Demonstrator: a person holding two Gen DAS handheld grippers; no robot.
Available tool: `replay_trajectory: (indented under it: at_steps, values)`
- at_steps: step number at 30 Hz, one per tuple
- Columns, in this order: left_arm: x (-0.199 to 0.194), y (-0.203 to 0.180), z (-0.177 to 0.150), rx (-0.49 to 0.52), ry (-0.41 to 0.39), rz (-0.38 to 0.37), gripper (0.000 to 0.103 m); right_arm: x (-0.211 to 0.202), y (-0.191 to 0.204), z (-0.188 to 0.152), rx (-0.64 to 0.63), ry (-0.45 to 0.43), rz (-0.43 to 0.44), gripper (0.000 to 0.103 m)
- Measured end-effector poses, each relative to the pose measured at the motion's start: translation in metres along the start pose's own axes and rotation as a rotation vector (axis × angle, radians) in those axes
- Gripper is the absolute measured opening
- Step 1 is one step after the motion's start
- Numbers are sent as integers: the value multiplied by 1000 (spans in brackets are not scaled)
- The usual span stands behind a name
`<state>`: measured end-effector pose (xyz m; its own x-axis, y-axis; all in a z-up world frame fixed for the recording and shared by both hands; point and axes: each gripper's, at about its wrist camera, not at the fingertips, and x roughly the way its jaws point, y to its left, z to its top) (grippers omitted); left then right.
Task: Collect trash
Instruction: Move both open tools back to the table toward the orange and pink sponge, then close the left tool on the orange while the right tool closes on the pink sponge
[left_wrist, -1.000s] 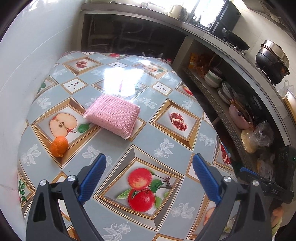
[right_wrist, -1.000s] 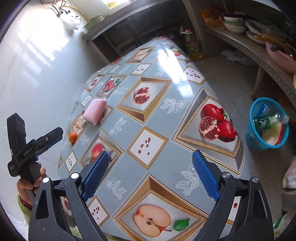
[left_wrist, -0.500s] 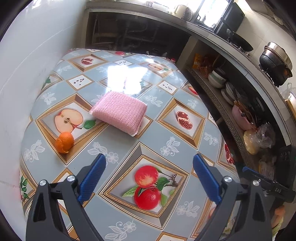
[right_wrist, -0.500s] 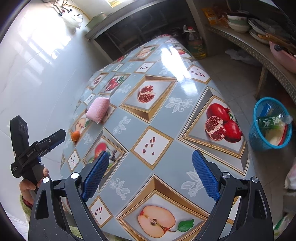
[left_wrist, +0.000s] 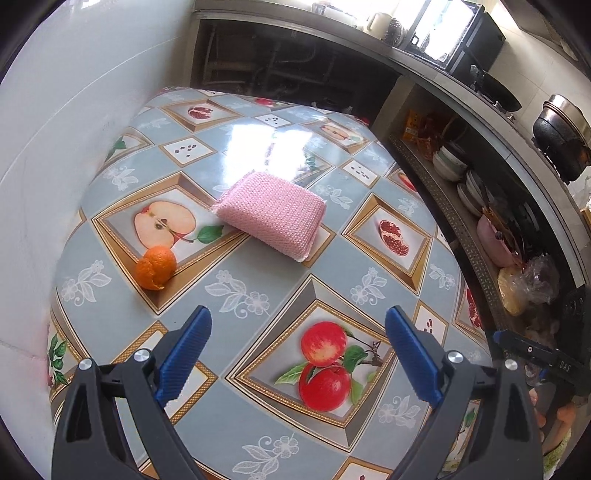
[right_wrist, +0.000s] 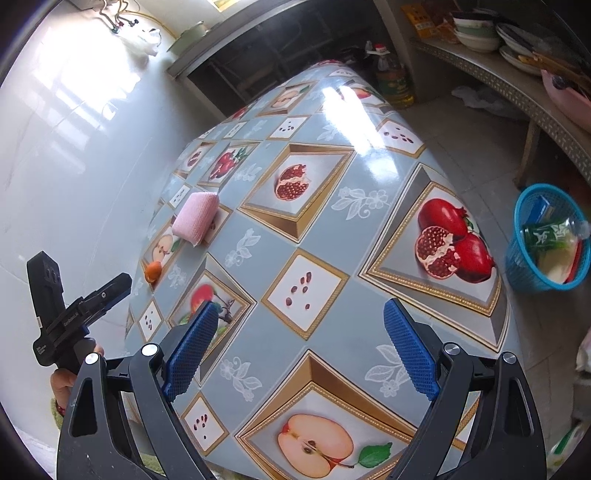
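Observation:
An orange peel (left_wrist: 155, 267) lies on the fruit-print tablecloth (left_wrist: 258, 280) near the white wall, ahead and left of my left gripper (left_wrist: 297, 328), which is open and empty above the table. The peel also shows small in the right wrist view (right_wrist: 152, 272). A blue trash basket (right_wrist: 546, 236) stands on the floor right of the table, holding a green bottle and wrappers. My right gripper (right_wrist: 304, 325) is open and empty above the table's near end. The left gripper shows in the right wrist view (right_wrist: 107, 291) at the far left.
A pink sponge (left_wrist: 271, 214) lies on the table beyond the peel, also in the right wrist view (right_wrist: 195, 218). A white wall (left_wrist: 55, 147) borders the table's left side. Shelves with bowls and plates (left_wrist: 461, 177) run along the right. An oil bottle (right_wrist: 391, 77) stands on the floor.
The left gripper has moved forward towards the peel and sponge, which appear larger and nearer. The right gripper has shifted slightly; the basket sits lower right in its view.

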<state>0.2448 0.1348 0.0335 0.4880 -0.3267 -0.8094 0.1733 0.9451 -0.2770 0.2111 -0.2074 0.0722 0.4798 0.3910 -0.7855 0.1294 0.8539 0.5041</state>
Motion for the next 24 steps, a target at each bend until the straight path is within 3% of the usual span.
replay_trajectory:
  at_steps: [6,12,15,19,24]
  values:
    - [1,20,-1,-36,13,-5,93,12,7,4,-29,25,3,87]
    - [-8,29,-22,4,19,27,93,32,22,16,-116,75,-12,87]
    - [-18,31,-24,43,-62,106,93,41,47,32,-231,85,-7,87]
    - [-21,34,-14,136,-179,257,92,59,97,57,-477,49,15,87]
    - [4,44,6,176,-166,321,76,114,151,77,-723,71,70,90]
